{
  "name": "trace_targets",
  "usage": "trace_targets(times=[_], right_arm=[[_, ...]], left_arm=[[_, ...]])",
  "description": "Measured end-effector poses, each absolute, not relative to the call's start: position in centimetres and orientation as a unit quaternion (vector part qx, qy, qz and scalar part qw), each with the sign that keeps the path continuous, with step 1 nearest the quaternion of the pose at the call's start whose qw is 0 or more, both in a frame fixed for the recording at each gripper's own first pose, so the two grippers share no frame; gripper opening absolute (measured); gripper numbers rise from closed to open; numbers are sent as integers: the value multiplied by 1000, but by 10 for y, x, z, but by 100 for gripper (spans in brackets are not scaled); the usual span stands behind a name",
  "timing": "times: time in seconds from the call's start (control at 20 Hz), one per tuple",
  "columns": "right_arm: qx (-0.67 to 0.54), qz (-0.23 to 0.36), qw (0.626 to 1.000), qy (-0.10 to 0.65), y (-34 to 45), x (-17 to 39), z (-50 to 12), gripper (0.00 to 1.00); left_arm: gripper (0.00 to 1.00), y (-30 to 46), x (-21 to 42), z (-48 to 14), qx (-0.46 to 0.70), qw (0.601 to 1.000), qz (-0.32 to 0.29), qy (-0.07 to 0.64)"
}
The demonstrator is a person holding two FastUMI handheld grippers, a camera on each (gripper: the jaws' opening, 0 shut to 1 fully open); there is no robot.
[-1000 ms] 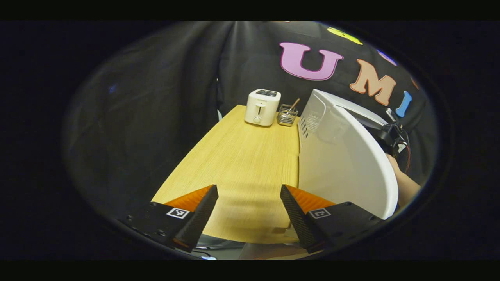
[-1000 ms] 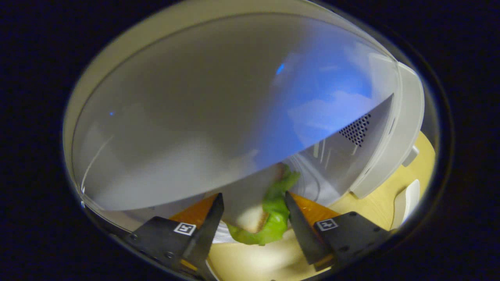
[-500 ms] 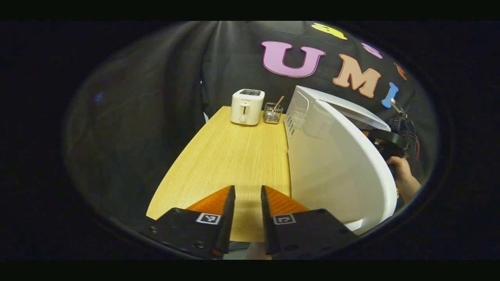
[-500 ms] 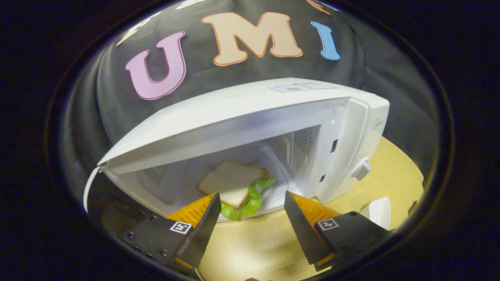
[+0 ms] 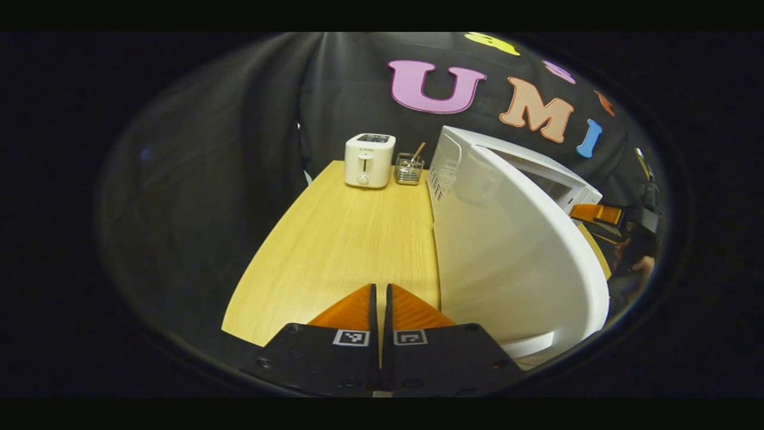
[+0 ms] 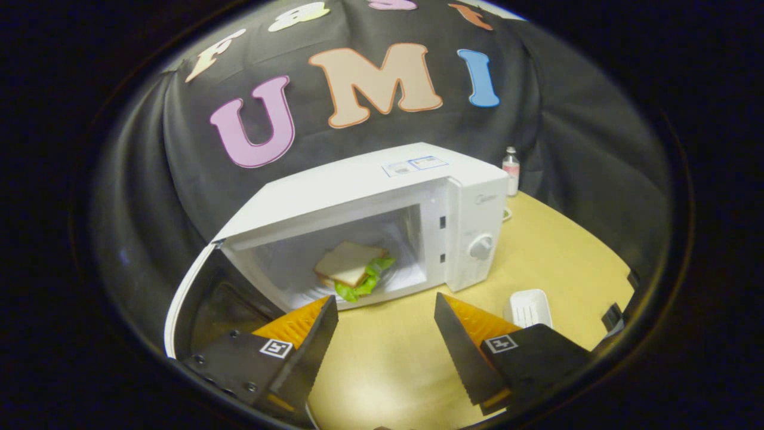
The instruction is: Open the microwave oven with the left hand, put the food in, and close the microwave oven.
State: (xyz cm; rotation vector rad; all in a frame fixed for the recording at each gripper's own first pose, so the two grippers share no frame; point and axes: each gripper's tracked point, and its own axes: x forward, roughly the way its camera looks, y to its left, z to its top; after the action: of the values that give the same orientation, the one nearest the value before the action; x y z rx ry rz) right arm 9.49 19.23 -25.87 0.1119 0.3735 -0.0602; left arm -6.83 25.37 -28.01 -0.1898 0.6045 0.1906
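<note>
The white microwave oven (image 6: 382, 185) stands on the wooden table with its door (image 6: 197, 298) swung wide open to the left. Inside lies the food, a sandwich (image 6: 349, 269) of white bread with green lettuce. My right gripper (image 6: 385, 307) is open and empty, well back from the oven mouth. In the left gripper view my left gripper (image 5: 380, 295) is shut with nothing between its fingers, just left of the outer face of the open door (image 5: 513, 263). The right gripper (image 5: 615, 218) and a hand show beyond the door's edge.
A white toaster (image 5: 369, 160) and a wire holder (image 5: 409, 168) stand at the table's far end. A small white tray (image 6: 528, 307) lies right of my right gripper, and a small bottle (image 6: 510, 172) stands behind the oven. Bare wooden table (image 5: 334, 251) stretches left of the door.
My right gripper has let go of the sandwich inside the oven and drawn back out, still open. My left gripper has gone from wide open to shut beside the door.
</note>
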Motion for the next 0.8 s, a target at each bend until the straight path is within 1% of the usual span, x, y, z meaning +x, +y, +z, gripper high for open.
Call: trace_targets(times=[0.05,0.1,0.15,0.25,0.3,0.35,0.4,0.45,0.5,0.65,0.7,0.8], right_arm=[[64,-37,978,194,185,84,-262,100],[68,-47,976,201,176,73,-266,92],[67,-57,974,206,166,62,-270,100],[59,-69,973,211,149,41,-276,100],[56,-74,972,214,141,32,-281,92],[56,-79,971,218,135,23,-283,100],[57,-84,970,220,129,15,-285,100],[57,-89,970,220,124,8,-286,100],[55,-95,969,220,119,0,-286,100],[57,-106,968,219,106,-20,-285,100],[55,-114,967,223,97,-27,-288,92],[59,-120,964,229,90,-39,-291,92]], left_arm=[[2,253,-70,-282,-97,944,94,301],[2,249,-68,-282,-100,943,91,303],[0,246,-66,-282,-101,943,87,305],[1,241,-65,-281,-90,945,76,305],[1,239,-64,-280,-82,946,69,306],[2,237,-64,-280,-74,947,62,307],[1,234,-62,-281,-67,947,57,309],[2,232,-61,-282,-61,947,51,311],[0,230,-61,-281,-55,947,46,312],[1,219,-59,-280,-50,949,27,309],[1,217,-59,-279,-46,949,24,310],[0,214,-58,-281,-36,949,19,312]])
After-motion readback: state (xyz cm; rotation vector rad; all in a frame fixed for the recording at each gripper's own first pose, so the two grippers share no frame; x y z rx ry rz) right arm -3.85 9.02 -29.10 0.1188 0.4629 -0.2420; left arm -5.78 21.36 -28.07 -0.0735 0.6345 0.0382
